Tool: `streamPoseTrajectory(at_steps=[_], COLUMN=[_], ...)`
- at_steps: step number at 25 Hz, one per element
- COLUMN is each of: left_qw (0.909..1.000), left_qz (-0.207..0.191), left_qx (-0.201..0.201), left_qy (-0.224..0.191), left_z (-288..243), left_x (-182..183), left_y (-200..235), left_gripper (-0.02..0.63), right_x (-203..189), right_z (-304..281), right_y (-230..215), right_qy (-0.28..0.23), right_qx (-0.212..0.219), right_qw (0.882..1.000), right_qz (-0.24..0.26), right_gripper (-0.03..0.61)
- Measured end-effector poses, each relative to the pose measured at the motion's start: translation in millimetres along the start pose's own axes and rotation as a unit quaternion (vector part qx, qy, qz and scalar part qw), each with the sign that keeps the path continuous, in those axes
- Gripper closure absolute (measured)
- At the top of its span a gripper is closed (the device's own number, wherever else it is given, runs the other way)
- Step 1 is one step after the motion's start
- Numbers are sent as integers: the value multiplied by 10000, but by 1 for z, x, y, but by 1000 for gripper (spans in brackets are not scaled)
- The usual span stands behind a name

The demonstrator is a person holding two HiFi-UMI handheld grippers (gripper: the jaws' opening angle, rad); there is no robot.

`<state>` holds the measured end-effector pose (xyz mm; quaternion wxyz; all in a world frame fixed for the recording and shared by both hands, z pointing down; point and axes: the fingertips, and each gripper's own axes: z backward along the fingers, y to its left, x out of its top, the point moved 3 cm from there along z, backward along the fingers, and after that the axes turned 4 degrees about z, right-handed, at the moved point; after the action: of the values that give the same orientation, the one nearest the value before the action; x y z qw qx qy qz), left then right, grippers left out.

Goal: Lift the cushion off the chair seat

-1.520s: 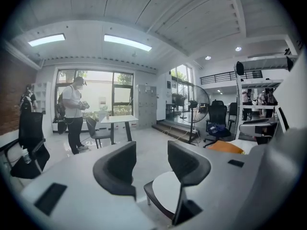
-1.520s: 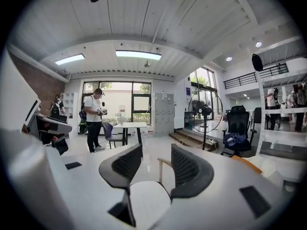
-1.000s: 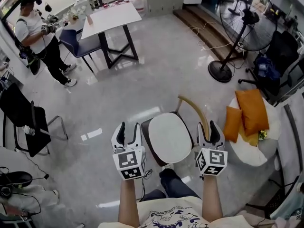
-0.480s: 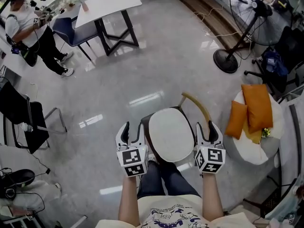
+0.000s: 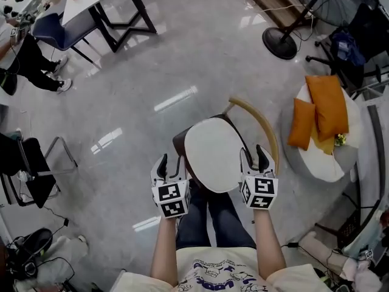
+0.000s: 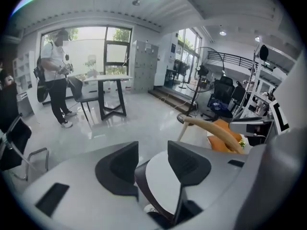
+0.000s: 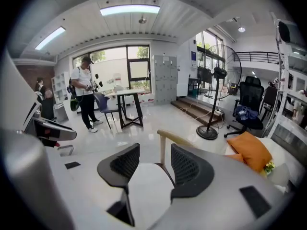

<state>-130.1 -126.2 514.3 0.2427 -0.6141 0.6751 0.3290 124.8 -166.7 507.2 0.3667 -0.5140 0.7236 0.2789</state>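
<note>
Looking steeply down, we see a pale oval cushion (image 5: pixel 213 154) lying flat on the seat of a chair (image 5: pixel 261 126) with a curved wooden backrest. The cushion covers almost the whole seat, and only a thin dark rim of the seat shows along the chair's left side.

We judge the cushion to be a thin, light pad with a smooth cover. It looks soft enough to sag or fold if we lift it by one side alone. The best hold looks like the two opposite side edges, level with the middle of the chair. One jaw should slide under the pad and the other sit on top, so the grip misses the seat rim beneath.

The left gripper (image 5: pixel 171 166) hangs just beside the chair's left edge. Its jaws are spread wide with nothing pinched. In the left gripper view, the cushion's edge and the dark rim show through the gap, just ahead of the pads and apart from them.

The right gripper (image 5: pixel 254 159) sits just beside the chair's right edge, inside the curve of the backrest. Its jaws are also parted and hold nothing. The right gripper view shows the cushion's surface and a backrest post through the gap.

Two orange pillows (image 5: pixel 321 114) lie well apart from the chair, to its right.
</note>
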Motion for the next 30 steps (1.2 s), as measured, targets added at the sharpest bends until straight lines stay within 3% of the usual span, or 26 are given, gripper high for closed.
streamPoseTrajectory(at_steps=[4, 13, 20, 30], left_qw=[9988, 9932, 9873, 9775], left_qz=[96, 31, 27, 172], left_qx=[-164, -254, -258, -204], left_qy=[448, 1132, 1567, 2091], left_z=[-37, -124, -185, -240], left_x=[-39, -101, -156, -214], left_y=[10, 17, 16, 17], left_gripper=[411, 411, 408, 402], right_x=[-46, -126, -198, -270], right_z=[-26, -98, -146, -187], right_y=[9, -14, -29, -51], right_qy=[496, 1094, 1506, 2014], right_qx=[-85, -324, -392, -349], right_qw=[9987, 9934, 9878, 9789], right_qz=[48, -75, -99, -69], right_gripper=[356, 356, 356, 347])
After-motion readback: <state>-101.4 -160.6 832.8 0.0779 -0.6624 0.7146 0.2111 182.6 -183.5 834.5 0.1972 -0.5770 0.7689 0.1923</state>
